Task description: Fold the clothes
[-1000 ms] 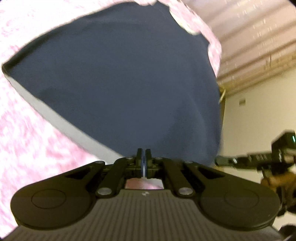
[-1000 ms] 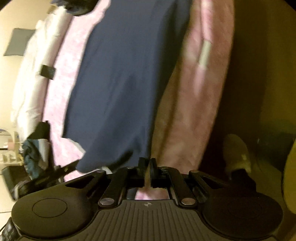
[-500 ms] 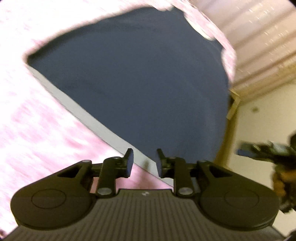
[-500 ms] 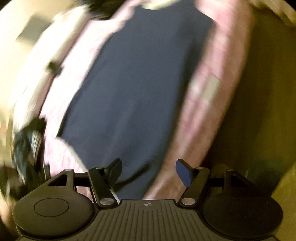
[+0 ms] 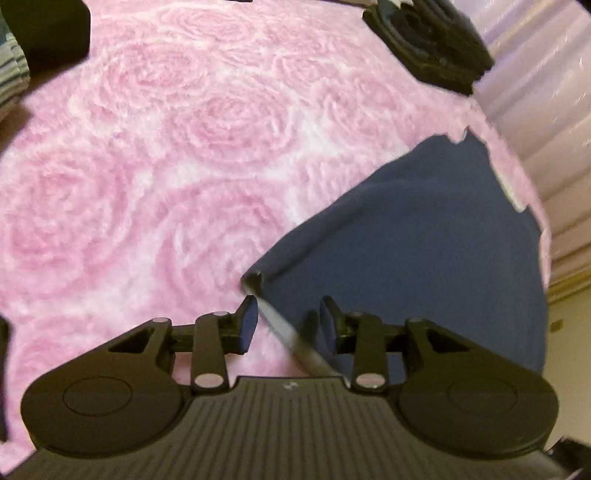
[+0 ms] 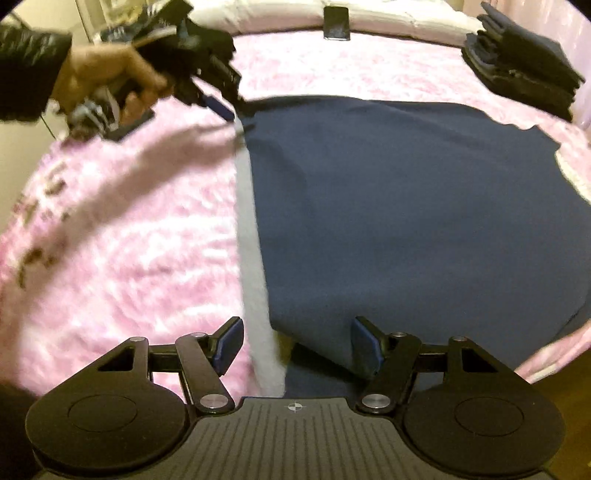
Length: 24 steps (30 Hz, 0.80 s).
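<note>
Folded dark stack (image 6: 517,70) and phone (image 6: 336,22) only in right-wrist view

Navy garment (image 6: 424,221), spread flat on the bed: one, with a single pale band along its left edge.
Pink rose-patterned blanket (image 5: 184,166) covering the bed: one.
Stack of folded dark clothes (image 6: 524,70), far right: one; the number of pieces in it cannot be told.
Dark phone-like slab (image 6: 336,22), far edge, on the white bedding: one.
Tongs: two, left tongs (image 5: 288,321) and right tongs (image 6: 295,343), each with two blue-padded fingers.
Person's hand (image 6: 110,74), far left: one.
</note>
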Tool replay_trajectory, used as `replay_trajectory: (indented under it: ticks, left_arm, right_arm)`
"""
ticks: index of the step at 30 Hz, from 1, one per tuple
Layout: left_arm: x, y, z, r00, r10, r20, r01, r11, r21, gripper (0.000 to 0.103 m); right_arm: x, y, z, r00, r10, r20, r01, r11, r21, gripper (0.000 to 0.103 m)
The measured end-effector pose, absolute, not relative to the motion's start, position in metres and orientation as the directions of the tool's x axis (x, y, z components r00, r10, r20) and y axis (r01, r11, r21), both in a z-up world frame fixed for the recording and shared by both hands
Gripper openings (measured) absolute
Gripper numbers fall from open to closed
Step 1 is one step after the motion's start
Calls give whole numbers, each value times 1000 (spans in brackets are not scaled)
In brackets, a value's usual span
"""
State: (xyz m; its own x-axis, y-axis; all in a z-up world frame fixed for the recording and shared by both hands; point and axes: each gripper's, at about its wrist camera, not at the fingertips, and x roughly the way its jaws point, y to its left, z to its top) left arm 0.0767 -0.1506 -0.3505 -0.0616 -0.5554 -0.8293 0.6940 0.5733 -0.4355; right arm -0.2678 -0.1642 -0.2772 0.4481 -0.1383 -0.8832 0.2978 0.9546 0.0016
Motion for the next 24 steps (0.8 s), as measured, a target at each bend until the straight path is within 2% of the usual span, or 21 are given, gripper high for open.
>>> replay_trajectory:
  ticks: [5,12,13,15,16,17,18,19,21,24]
  left_arm:
    - [71,-162,-353,-110,-598,-794,694,525,-492,28]
    - [86,-171,-362,-118,-628,-769,672,520,-527,28]
    - [86,-172,-363,-131,-628,-767,677,508,-532,27]
    - [85,-175,-363,-148,-623,-768,693,489,-530,13]
    - [84,-176,-363,-157,-619,-770,698,482,-530,10]
    - [84,-177,-364,-164,-615,-772,698,480,-531,3]
    - [85,-176,-364,-167,-617,-769,694,481,-536,0]
    - [87,-175,-362,-165,-629,-760,685,481,-547,0]
    - [92,-172,-355,-152,-657,-738,668,482,-567,0]
    - [123,-160,-332,-59,-730,-681,619,508,-599,0]
  right_arm:
    - [-269,-156,-286,378,-241,-894,333,936,-111,68]
    - [-249,-134,-299,374,-259,-891,257,952,-169,68]
    - [-246,-132,-301,370,-279,-886,252,948,-193,68]
    - [-238,-133,-305,359,-317,-878,258,938,-233,67]
    - [-233,-137,-308,349,-333,-876,264,932,-249,56]
    - [-231,-139,-310,336,-340,-878,262,929,-260,33]
    - [-230,-140,-312,323,-343,-882,259,928,-267,24]
    - [-231,-142,-312,316,-341,-885,261,928,-265,9]
    - [-233,-146,-311,309,-337,-889,263,929,-261,4]
    - [-232,-148,-290,365,-333,-869,265,932,-246,3]
